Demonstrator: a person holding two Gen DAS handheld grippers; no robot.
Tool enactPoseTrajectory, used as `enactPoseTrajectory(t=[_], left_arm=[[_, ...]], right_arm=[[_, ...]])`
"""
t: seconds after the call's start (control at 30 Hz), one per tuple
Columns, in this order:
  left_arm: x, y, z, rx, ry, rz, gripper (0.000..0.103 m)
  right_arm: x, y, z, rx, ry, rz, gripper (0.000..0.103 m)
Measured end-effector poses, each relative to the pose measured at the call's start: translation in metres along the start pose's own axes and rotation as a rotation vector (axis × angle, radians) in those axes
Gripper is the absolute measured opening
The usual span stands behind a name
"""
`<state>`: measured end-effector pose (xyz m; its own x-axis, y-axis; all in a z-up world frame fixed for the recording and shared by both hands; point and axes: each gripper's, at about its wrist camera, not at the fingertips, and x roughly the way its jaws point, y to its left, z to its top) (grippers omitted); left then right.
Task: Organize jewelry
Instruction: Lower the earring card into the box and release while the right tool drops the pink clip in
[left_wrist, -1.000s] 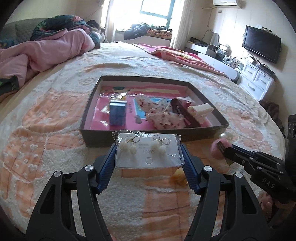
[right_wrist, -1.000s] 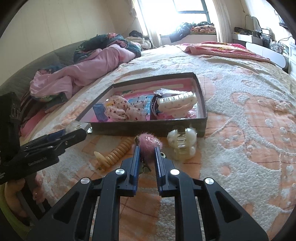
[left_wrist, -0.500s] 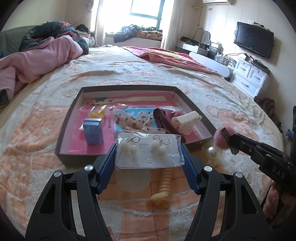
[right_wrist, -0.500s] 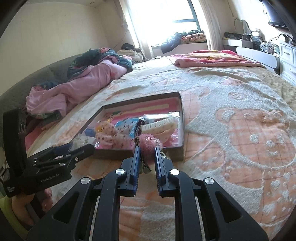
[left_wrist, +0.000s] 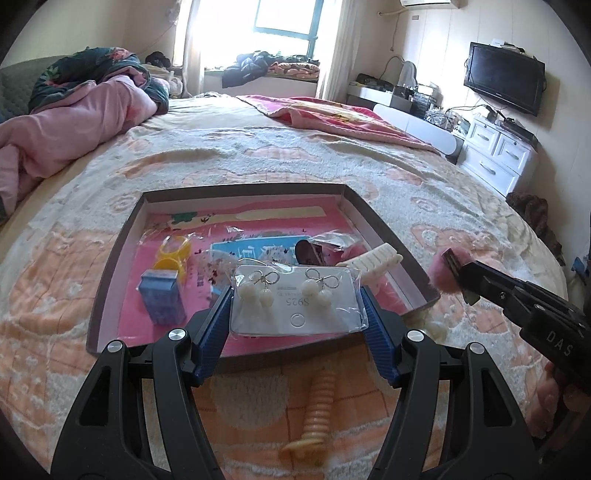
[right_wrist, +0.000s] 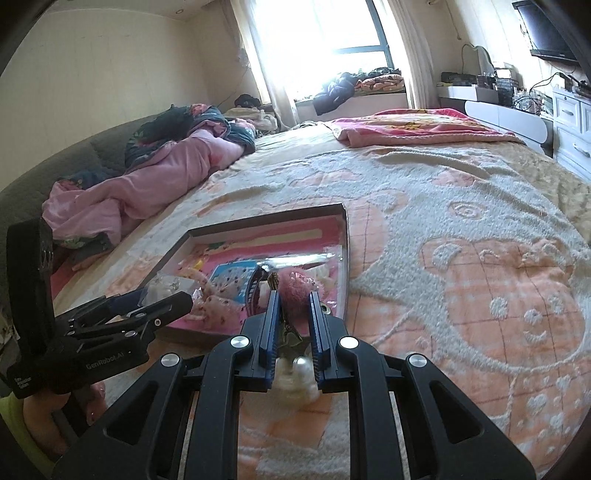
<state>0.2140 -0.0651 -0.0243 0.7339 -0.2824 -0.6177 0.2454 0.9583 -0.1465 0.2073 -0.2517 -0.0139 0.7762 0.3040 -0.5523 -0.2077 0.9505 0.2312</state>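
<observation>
Up above the near edge of the shallow dark-walled box with the pink printed floor (left_wrist: 110, 291), the left gripper (left_wrist: 295, 306) clamps a clear plastic packet of bow-and-pearl earrings on a white card (left_wrist: 295, 304) by its two side edges. Over the box's near right corner, the right gripper (right_wrist: 292, 317) is closed on a fluffy pink pompom ornament (right_wrist: 295, 291). Inside the box lie a small blue carton (left_wrist: 162, 299), yellow rings (left_wrist: 175, 251), a dark brown clip (left_wrist: 310, 253) and a cream hair claw (left_wrist: 371, 258). On the peach-and-cream bedspread (left_wrist: 55, 258), just outside the near edge, lies a ridged orange clip (left_wrist: 317, 410), with a pale pearly clip (right_wrist: 297, 376) beneath the right gripper.
</observation>
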Motion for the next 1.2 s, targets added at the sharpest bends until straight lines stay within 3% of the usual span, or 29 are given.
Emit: enactPoseTrajectory(t=[0.57, 0.7, 1.2], left_arm=[[0.031, 0.002, 0.012, 0.010, 0.035, 0.001, 0.057], [0.039, 0.005, 0.013, 0.009, 0.053, 0.007, 0.058], [0.062, 0.018, 0.010, -0.012, 0.104, 0.043, 0.060]], right_arm=[[0.023, -0.007, 0.012, -0.018, 0.013, -0.026, 0.015], [0.032, -0.005, 0.013, -0.030, 0.027, -0.025, 0.008], [0.051, -0.006, -0.001, -0.007, 0.095, -0.009, 0.008]])
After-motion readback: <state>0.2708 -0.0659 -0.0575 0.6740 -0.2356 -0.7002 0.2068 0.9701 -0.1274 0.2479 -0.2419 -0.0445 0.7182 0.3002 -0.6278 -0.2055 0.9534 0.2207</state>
